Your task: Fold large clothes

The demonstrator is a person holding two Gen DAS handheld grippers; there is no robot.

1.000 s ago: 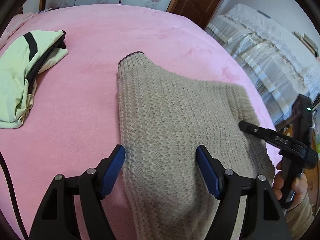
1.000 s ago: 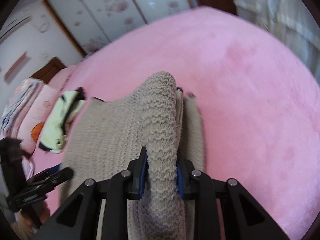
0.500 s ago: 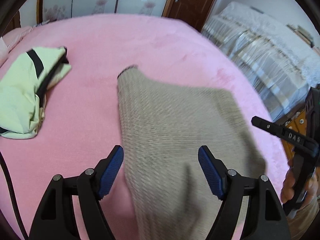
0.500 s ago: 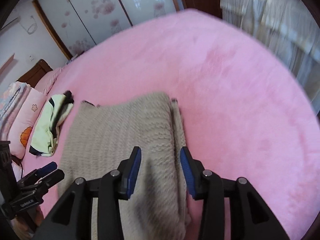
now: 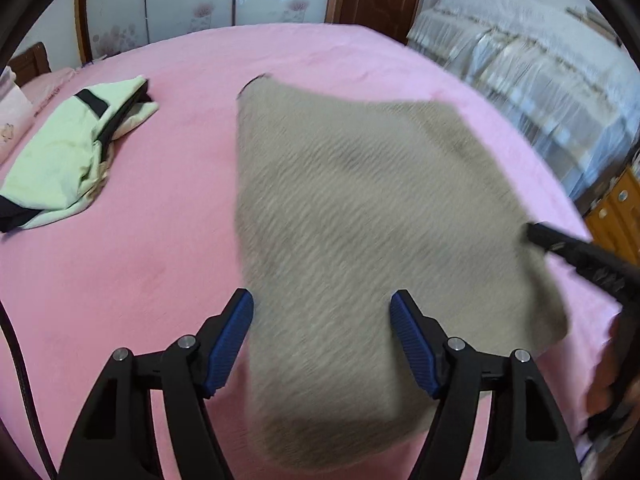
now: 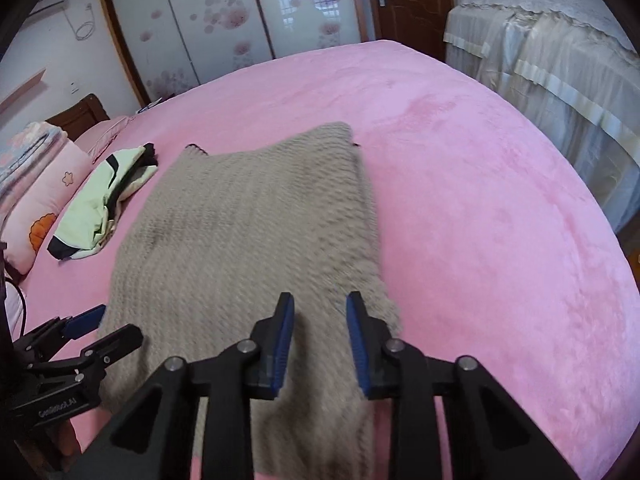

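My left gripper [image 5: 322,336] hangs wide open and empty over the near left part of the beige knit sweater [image 5: 360,220], which lies flat on the pink bed [image 5: 120,260]; my right gripper [image 6: 320,336], parted, holds nothing above its near right edge

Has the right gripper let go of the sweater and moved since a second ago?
Yes. The right gripper has opened and pulled back: the beige sweater lies flat and the wardrobe doors show more fully.
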